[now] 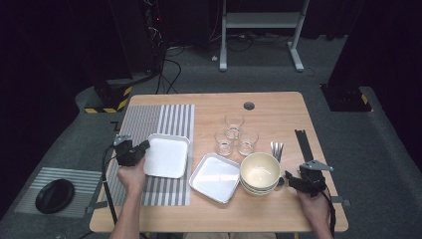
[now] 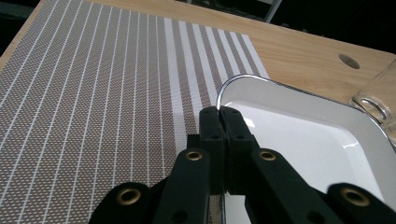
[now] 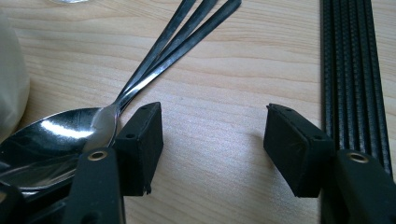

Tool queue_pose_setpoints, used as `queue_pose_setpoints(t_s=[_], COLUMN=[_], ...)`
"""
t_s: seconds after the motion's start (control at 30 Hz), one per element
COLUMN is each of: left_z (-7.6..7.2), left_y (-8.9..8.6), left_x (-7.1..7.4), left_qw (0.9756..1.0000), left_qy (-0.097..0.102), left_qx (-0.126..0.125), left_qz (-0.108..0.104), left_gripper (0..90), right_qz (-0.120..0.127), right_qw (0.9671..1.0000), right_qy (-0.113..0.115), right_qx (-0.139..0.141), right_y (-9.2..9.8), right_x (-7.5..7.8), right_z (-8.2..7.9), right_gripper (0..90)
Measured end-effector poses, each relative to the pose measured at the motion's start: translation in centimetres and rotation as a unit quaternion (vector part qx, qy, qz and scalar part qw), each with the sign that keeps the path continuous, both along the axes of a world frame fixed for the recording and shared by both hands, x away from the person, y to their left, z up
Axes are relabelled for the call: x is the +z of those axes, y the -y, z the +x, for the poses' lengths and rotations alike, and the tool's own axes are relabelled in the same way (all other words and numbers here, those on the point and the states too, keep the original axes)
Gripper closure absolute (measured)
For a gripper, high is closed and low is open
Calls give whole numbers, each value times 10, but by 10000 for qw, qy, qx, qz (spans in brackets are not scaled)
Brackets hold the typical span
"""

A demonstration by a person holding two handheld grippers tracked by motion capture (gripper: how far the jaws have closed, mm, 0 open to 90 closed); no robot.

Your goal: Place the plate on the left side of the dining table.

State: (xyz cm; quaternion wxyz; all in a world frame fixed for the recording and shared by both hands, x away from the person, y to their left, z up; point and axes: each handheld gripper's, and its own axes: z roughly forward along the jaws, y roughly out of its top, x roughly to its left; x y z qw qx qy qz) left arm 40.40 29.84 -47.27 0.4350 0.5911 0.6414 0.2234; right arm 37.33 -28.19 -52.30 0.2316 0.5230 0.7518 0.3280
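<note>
The left gripper [image 1: 142, 148] sits at the left edge of a white square tray [image 1: 166, 156], and its jaws are pinched together on the tray's rim. In the left gripper view the two black jaws meet on the thin metal-edged lip of the tray [image 2: 299, 135], one jaw inside the rim and one outside. The tray lies on a grey striped placemat [image 1: 161, 119], towards the mat's right side, with the mat's stripes running away beyond it.

Just right of that tray, off the mat and on the bare wooden table [image 1: 278, 107], lies a second white tray [image 1: 215, 177], turned at an angle. Right of the second tray stands a stack of cream bowls [image 1: 260, 172], touching or nearly touching its corner. Beyond the second tray stand three clear glasses [image 1: 233, 134] in a close group.

The right gripper [image 1: 291, 178] rests low on the table just right of the bowls. Its jaws stand well apart with nothing between them but bare wood. In the right gripper view a bundle of spoons [image 3: 84, 135] lies just outside one jaw, handles fanning away, and a set of black chopsticks [image 3: 352, 65] lies just outside the other jaw.
</note>
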Motion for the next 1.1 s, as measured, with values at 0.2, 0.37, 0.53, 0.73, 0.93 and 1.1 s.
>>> queue_pose_setpoints(t_s=[0.2, 0.37, 0.53, 0.73, 0.93, 1.1], left_z=[1, 3, 4, 5, 6, 7], left_y=[-2, -3, -3, -4, -6, -8], left_x=[-2, -4, -6, -7, -8, -11], left_qw=[10000, 10000, 9999, 9999, 9998, 9997], left_qy=[6, -30, -40, -53, -78, -78], left_qx=[20, 75, 99, 135, 167, 233], left_qz=[0, -30, -21, -47, -11, -70], left_gripper=[888, 888, 888, 888, 888, 887], right_qz=[13, 11, 11, 9, 11, 1], right_qw=[10000, 10000, 10000, 10000, 10000, 10000], right_qy=[-26, -26, -24, -22, -25, -1], right_qx=[-13, -10, -13, -12, -22, -15], right_y=[0, 0, 0, 0, 0, 0], right_x=[0, 0, 0, 0, 0, 0], right_z=[0, 0, 0, 0, 0, 0], right_gripper=[374, 375, 374, 374, 374, 373])
